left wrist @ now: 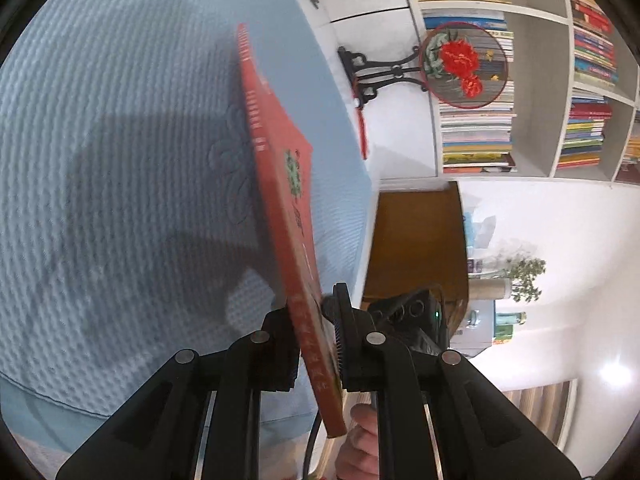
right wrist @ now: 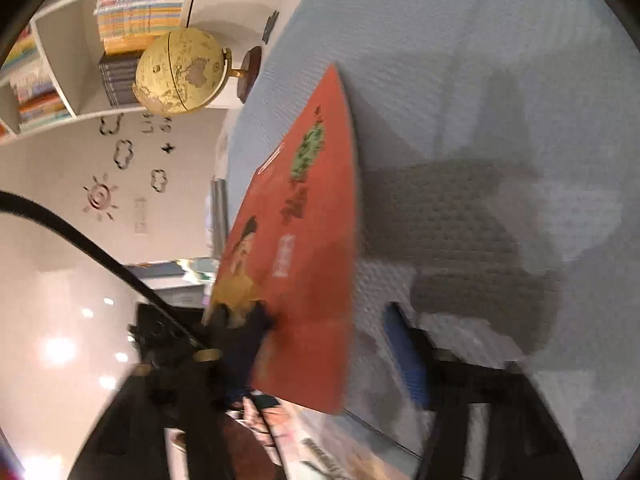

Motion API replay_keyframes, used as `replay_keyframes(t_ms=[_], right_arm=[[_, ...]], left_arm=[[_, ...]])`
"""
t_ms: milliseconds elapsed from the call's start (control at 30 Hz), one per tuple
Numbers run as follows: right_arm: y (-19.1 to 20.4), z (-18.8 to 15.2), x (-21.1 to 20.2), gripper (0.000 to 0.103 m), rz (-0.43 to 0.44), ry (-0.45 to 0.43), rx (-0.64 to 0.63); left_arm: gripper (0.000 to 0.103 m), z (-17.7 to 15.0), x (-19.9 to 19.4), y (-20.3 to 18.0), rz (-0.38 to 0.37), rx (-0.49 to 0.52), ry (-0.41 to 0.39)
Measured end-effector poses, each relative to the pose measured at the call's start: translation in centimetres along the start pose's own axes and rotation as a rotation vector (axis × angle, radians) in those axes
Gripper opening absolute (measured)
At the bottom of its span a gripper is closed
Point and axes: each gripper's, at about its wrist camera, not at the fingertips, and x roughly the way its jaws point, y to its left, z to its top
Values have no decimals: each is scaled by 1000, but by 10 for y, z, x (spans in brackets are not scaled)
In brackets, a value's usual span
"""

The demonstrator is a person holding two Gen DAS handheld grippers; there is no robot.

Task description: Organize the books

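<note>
The red book stands on edge over the blue cloth on the table. It looks thin, light and bendy. The left hand-held gripper squeezes its bottom corner. The right hand-held gripper looks open around it.

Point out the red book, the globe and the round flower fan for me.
red book (left wrist: 280,184): left wrist view, on its cover.
globe (right wrist: 180,72): right wrist view, middle of the sphere.
flower fan (left wrist: 464,66): left wrist view, on the embroidered face.
</note>
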Motion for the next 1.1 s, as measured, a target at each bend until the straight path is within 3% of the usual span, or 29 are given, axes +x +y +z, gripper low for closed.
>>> replay_keyframes(t_ms=[167, 300, 400, 533, 767, 900, 1100], right_arm=[[5, -6, 2, 35, 1, 0, -20], [18, -6, 4, 35, -74, -8, -97], [25, -6, 7, 35, -147, -28, -145], [34, -11, 8, 24, -187, -38, -202], [89, -40, 11, 21, -419, -121, -555], [110, -54, 11, 22, -462, -154, -677], [128, -68, 5, 22, -504, -181, -783]], left_arm=[[10, 0, -4, 12, -10, -35, -5], [10, 1, -5, 16, -8, -49, -8], [10, -1, 0, 6, 89, 23, 0], [12, -3, 5, -11, 254, 129, -19], [12, -10, -3, -37, 317, 241, -68], [12, -13, -12, -57, 358, 343, -90], [13, -13, -25, -71, 345, 386, -103]])
